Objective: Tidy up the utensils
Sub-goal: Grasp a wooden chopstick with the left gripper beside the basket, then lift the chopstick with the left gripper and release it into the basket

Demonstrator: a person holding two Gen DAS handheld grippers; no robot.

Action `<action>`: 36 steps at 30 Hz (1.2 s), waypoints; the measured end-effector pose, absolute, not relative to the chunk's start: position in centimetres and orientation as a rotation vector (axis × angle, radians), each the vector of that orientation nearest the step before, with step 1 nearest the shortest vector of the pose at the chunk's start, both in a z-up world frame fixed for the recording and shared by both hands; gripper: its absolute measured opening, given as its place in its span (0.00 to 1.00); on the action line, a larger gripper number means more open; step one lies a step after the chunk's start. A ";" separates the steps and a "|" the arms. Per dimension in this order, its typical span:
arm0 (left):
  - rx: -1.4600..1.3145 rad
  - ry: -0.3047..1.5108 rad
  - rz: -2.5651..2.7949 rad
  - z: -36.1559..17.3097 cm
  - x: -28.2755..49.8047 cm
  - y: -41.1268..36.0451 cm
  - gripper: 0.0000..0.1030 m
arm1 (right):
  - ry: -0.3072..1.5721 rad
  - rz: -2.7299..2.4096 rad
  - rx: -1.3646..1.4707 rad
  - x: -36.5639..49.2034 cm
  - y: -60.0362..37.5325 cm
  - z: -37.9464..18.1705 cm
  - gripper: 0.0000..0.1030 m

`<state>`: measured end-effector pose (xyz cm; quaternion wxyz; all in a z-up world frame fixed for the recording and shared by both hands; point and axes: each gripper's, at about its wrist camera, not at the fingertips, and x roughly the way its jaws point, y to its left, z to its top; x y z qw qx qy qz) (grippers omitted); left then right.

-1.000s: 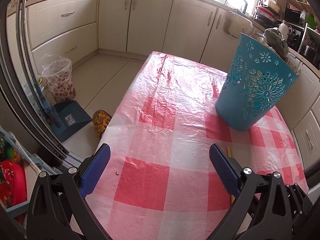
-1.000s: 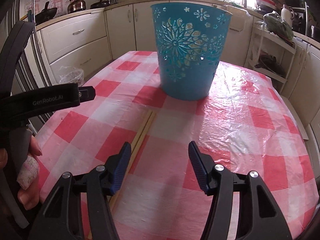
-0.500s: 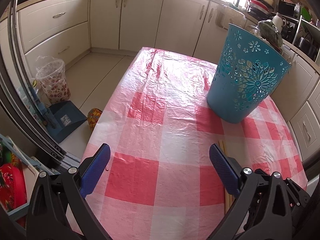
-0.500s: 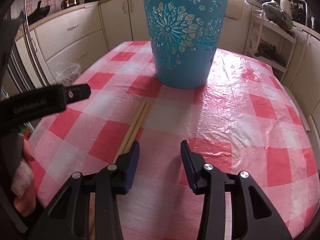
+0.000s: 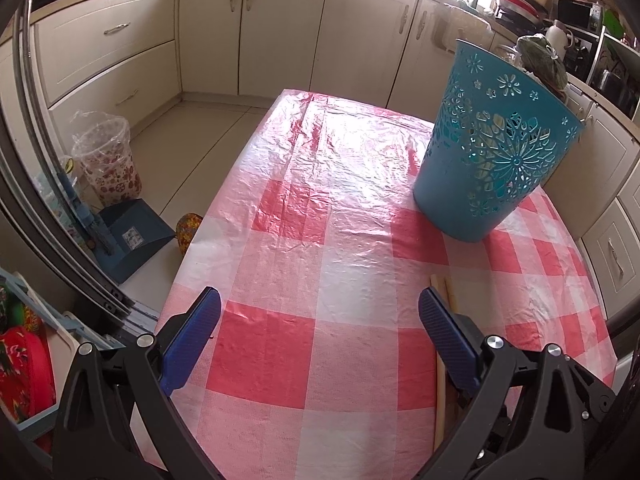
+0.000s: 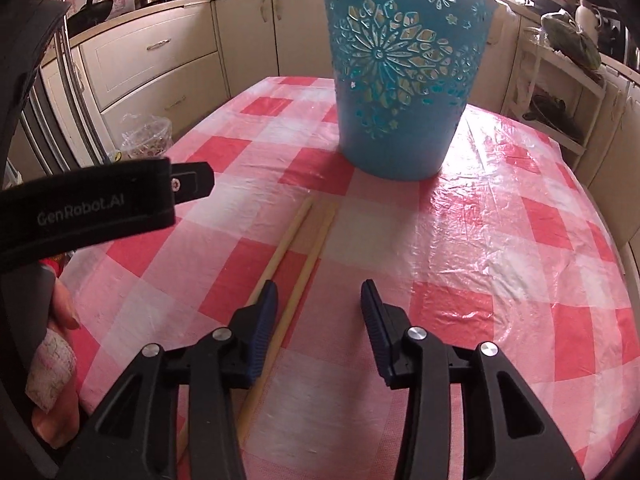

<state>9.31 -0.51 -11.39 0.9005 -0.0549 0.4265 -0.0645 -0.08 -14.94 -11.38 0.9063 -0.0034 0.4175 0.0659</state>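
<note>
The right gripper [image 6: 318,306] is closing, jaws partly apart above the red-checked tablecloth [image 6: 500,248], one chopstick [image 6: 306,260] between them, unpinched. The left gripper [image 5: 320,328] gapes wide, holding nothing. Both chopsticks lie just short of the upright blue perforated basket [image 6: 404,76].

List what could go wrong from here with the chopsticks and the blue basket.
1. The right tongs are closing with only one of the two chopsticks between the jaws; the other lies under the left jaw's outer side, so the pair may split or get nudged aside.
2. The chopsticks lie flat on the slick plastic tablecloth, so they could skid rather than lift.
3. The blue basket is tall and stands free; a bump at its rim may tip it.
</note>
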 end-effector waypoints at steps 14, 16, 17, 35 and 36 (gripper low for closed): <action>0.098 0.967 -0.206 -12.9 9.6 -7.7 0.87 | 0.904 -0.019 0.099 -0.3 -23.4 -11.2 0.15; 0.111 0.981 -0.206 -13.3 9.7 -8.5 0.78 | 0.901 -0.013 0.132 -0.3 -23.8 -11.2 0.15; 0.115 0.992 -0.208 -13.6 9.8 -8.9 0.66 | 0.899 -0.011 0.147 -0.3 -24.0 -11.2 0.15; -0.176 0.862 -0.390 -5.6 10.4 -4.4 0.05 | 0.871 0.004 0.177 0.2 -23.5 -11.2 0.37; -0.199 0.817 -0.406 -4.0 10.5 -3.9 0.05 | 0.870 0.005 0.174 0.2 -23.4 -11.2 0.37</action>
